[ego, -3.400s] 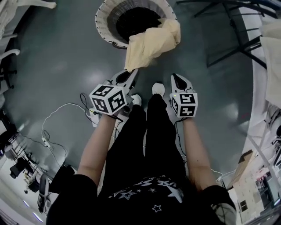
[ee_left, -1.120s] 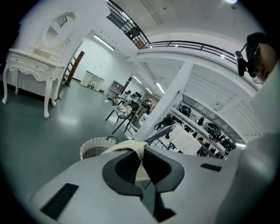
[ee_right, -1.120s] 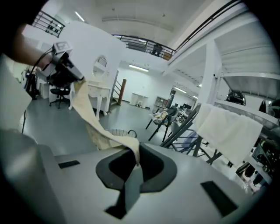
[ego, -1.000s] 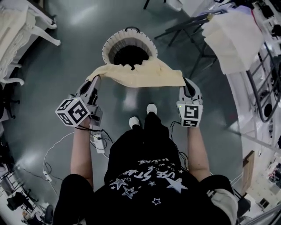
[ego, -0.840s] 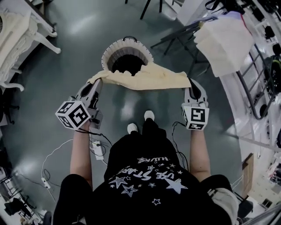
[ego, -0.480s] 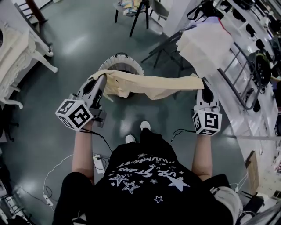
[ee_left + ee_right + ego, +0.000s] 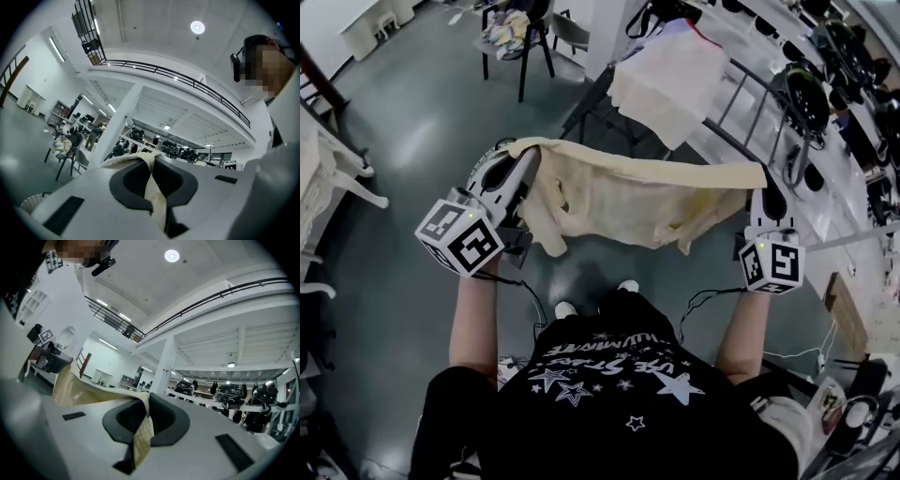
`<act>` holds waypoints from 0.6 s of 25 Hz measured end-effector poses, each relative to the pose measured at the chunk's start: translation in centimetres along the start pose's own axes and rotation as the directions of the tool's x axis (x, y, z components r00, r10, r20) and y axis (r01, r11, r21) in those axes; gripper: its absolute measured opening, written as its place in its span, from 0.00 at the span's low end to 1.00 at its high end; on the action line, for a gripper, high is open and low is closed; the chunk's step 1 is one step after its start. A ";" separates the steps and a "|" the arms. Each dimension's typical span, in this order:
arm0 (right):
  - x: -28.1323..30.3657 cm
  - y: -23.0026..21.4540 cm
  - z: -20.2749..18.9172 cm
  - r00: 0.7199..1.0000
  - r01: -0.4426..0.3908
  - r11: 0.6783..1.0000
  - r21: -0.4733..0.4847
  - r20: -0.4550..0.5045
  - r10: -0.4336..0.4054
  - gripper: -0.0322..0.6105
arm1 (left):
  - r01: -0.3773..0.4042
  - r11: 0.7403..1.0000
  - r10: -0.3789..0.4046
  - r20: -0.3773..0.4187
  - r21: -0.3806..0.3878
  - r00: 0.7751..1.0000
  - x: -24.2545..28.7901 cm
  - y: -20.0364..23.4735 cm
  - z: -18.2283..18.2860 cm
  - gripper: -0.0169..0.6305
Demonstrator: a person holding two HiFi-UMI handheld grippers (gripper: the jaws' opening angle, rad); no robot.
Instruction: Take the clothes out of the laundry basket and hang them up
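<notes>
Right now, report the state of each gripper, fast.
Left gripper: shut on one end of the pale yellow cloth garment.
Right gripper: shut on the garment's other end.

Between left gripper (image 7: 527,157) and right gripper (image 7: 766,185): garment (image 7: 628,202); drying rack (image 7: 766,90) beyond, cloth (image 7: 670,80) on it.

Both forearms (image 7: 473,314) reach up-frame, spread wide. The left gripper (image 7: 523,159) at centre left and the right gripper (image 7: 766,183) at centre right each clamp the cream cloth (image 7: 647,192).
</notes>
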State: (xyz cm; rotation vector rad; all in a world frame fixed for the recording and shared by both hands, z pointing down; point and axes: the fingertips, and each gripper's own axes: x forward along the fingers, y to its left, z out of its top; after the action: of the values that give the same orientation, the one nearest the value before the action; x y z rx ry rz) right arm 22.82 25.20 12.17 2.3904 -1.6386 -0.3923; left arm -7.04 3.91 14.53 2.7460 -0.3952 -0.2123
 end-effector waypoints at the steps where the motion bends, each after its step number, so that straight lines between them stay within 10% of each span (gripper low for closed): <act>1: -0.8 -1.4 -0.5 1.000 0.028 1.000 0.012 -0.003 -0.028 0.08 | 0.018 1.000 -0.018 -0.017 -0.006 1.000 1.2 -0.9 -0.7 0.07; 15: -8.9 -23.7 -3.9 0.956 0.291 0.955 -0.061 -0.022 -0.293 0.08 | 0.266 0.961 -0.264 -0.046 0.068 0.963 22.6 -15.6 -3.4 0.07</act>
State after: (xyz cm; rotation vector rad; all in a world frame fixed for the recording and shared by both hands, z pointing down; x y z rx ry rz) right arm 41.79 42.05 9.01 2.5854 -1.2425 -0.4421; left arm 18.94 12.27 9.74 2.8649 -0.0229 -0.2180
